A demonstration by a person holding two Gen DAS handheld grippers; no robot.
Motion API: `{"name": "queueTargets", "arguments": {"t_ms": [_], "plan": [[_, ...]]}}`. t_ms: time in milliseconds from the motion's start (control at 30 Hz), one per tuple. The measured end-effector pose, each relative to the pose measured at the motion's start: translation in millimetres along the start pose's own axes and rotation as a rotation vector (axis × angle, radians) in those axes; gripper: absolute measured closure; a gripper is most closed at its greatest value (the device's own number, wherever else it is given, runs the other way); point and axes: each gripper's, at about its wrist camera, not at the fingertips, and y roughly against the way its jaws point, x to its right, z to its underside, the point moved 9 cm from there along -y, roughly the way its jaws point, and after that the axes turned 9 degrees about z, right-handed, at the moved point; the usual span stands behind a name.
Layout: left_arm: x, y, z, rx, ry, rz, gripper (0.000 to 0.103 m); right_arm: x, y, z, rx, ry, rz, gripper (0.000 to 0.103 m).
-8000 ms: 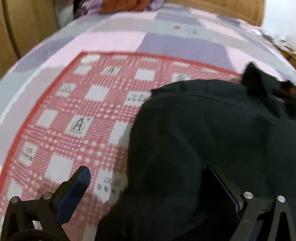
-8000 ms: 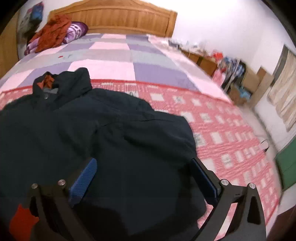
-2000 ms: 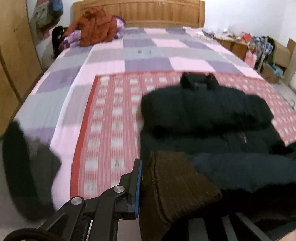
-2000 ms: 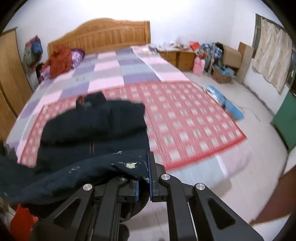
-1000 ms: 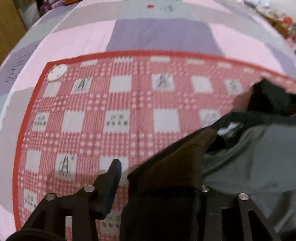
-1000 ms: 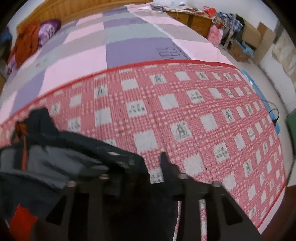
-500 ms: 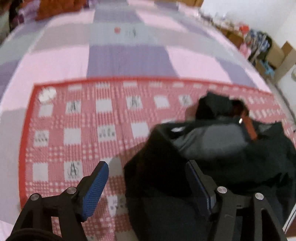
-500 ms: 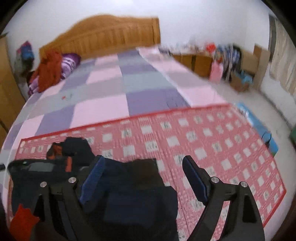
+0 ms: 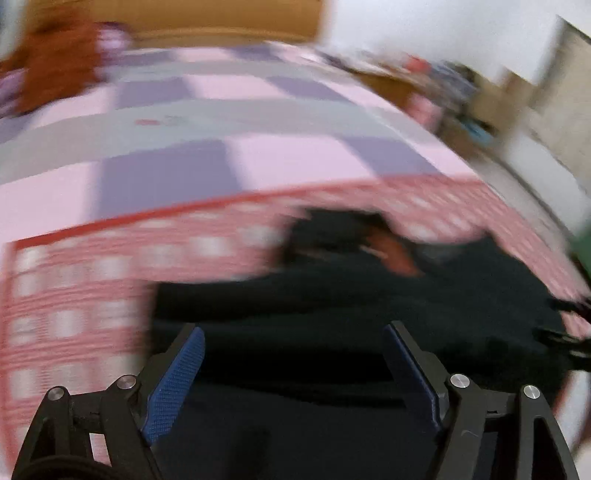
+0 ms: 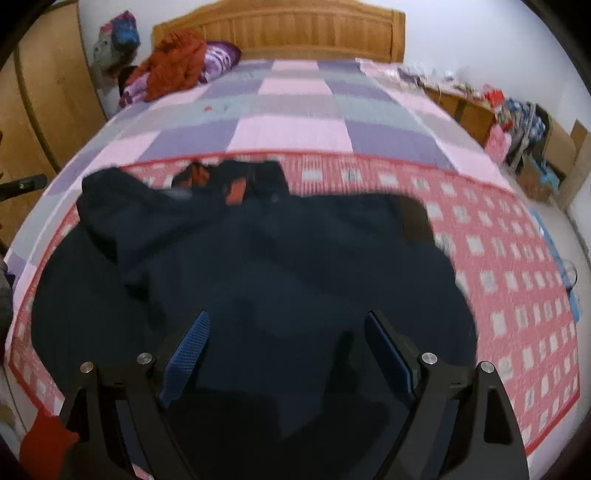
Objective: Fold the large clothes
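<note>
- Bed: wooden headboard of ribbed slats; patchwork cover in pink, purple and grey squares. It carries everything listed below.
- Red checked blanket: woven red-and-white check with pale squares and a solid red border, spread over the near half of the bed.
- Dark jacket: the task's garment, a large navy-black coat lying on the red checked blanket, bulky and rumpled, soft matte cloth. Its collar points toward the headboard and shows orange-red lining. A brownish knit cuff shows at its right edge. In my left view, which is blurred, the same jacket fills the lower centre.
- Pile at the headboard end: an orange-red garment beside a purple patterned bundle, touching each other.
- My left gripper: fingers have just been opening and stand wide apart, above the jacket; blue textured pads bare, nothing gripped.
- My right gripper: fingers spread wide after just opening, over the jacket's near part, gripping nothing.
- Side of room: wooden wardrobe on the left, cluttered low cabinet on the right.
</note>
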Motion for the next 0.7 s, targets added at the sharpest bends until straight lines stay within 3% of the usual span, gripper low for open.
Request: {"name": "queueTargets", "arguments": {"t_ms": [67,133,200,233,300,400,433,567,700], "plan": [[39.5,-34.1,13.5,-0.062,-0.056,0.049,0.021,9.5,-16.2,9.1,-0.025,0.016,0.102,0.015],[52.4,-76.3,25.1,-0.121,-0.1,0.014,0.021,15.4,-43.2,12.0,-0.088,-0.002,0.113,0.015],[29.4,-113.6,30.0,-0.177,-0.068,-0.089,0.02,20.6,-74.9,-3.7,-0.102,-0.005,0.121,0.013],[12.7,-127.7,30.8,-0.198,-0.035,-0.12,0.016,20.7,-86.6,-14.3,-0.096,0.002,0.129,0.006],[-28.2,-145.3,26.6,-0.2,0.069,-0.183,0.015,21.4,-113.9,-41.6,-0.102,-0.006,0.129,0.004],[-86.3,-138.6,6.4,-0.106,0.202,-0.326,0.015,19.9,-156.0,-88.9,-0.126,-0.014,0.122,0.0],[-108.4,-135.1,2.8,-0.098,0.239,-0.399,0.009,20.4,-163.2,-100.2,-0.119,-0.017,0.114,0.0],[-149.0,-119.1,4.6,-0.104,0.314,-0.554,0.011,31.7,-158.5,-130.6,-0.054,-0.056,0.088,0.0],[-147.7,-88.8,9.4,-0.023,0.362,-0.535,0.017,35.5,-109.9,-118.8,0.069,-0.002,0.035,0.0]]}}
